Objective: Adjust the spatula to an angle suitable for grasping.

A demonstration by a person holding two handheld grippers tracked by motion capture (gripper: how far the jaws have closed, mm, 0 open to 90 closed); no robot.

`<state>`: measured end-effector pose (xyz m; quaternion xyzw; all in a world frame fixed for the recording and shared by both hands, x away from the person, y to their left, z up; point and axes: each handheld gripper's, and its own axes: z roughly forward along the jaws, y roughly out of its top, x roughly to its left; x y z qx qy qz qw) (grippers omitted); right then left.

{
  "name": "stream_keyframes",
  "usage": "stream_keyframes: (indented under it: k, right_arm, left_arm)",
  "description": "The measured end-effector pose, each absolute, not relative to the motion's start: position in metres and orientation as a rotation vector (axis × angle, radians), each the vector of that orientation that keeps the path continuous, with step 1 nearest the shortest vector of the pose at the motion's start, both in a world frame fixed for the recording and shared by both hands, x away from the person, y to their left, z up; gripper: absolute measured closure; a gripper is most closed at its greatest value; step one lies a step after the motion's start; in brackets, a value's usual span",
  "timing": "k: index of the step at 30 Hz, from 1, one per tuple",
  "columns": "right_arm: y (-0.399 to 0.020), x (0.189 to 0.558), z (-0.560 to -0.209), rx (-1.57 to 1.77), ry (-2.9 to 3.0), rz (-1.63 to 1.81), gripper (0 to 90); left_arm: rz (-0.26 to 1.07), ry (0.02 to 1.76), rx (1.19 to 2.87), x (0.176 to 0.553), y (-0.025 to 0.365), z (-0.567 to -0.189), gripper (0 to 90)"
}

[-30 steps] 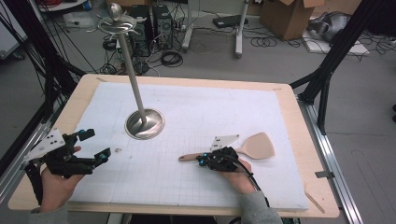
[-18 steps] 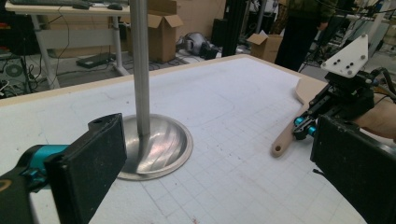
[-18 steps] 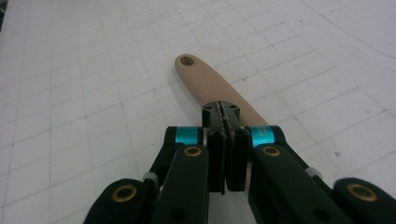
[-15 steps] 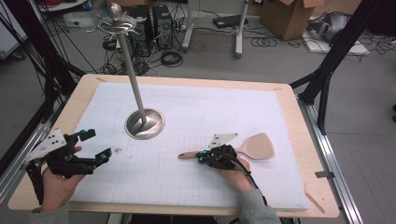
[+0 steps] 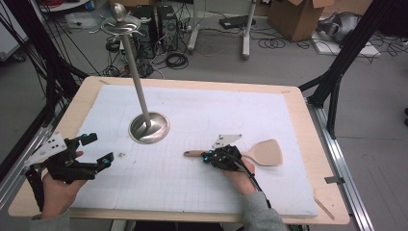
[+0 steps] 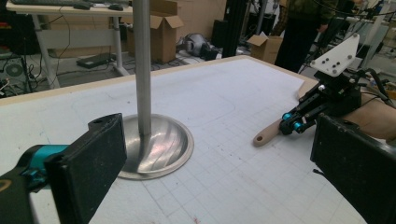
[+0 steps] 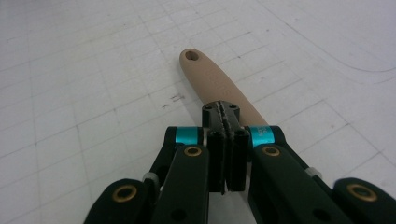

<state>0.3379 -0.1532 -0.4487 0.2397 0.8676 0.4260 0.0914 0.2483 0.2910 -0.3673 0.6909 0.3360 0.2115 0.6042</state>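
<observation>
- Two grippers up: right gripper (image 5: 211,157) jaws fully closed over the wooden spatula (image 5: 262,153) handle; whether they pinch it, can't tell.
- Spatula lies flat on the bench (image 5: 308,144), right of the metal stand (image 5: 148,127).
- Left gripper (image 5: 98,150) wide open, empty, left of the stand.
- Risk: shallow handle hold, so the blade end may swing or slip when I lift.

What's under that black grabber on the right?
A wooden spatula lies on the white mat. The right gripper sits shut over its handle, whose middle is covered. The holed tip and flat blade stick out.
</observation>
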Motion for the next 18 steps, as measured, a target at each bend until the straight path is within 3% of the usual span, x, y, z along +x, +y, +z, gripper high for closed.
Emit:
stream_keyframes:
  k: [18]
  right_arm:
    - [-0.152, 0.355, -0.447, 0.808, 2.54, 1.238, 90.0]
  left_arm:
    - [0.486, 0.785, 1.593, 0.248, 0.293, -0.369, 4.1]
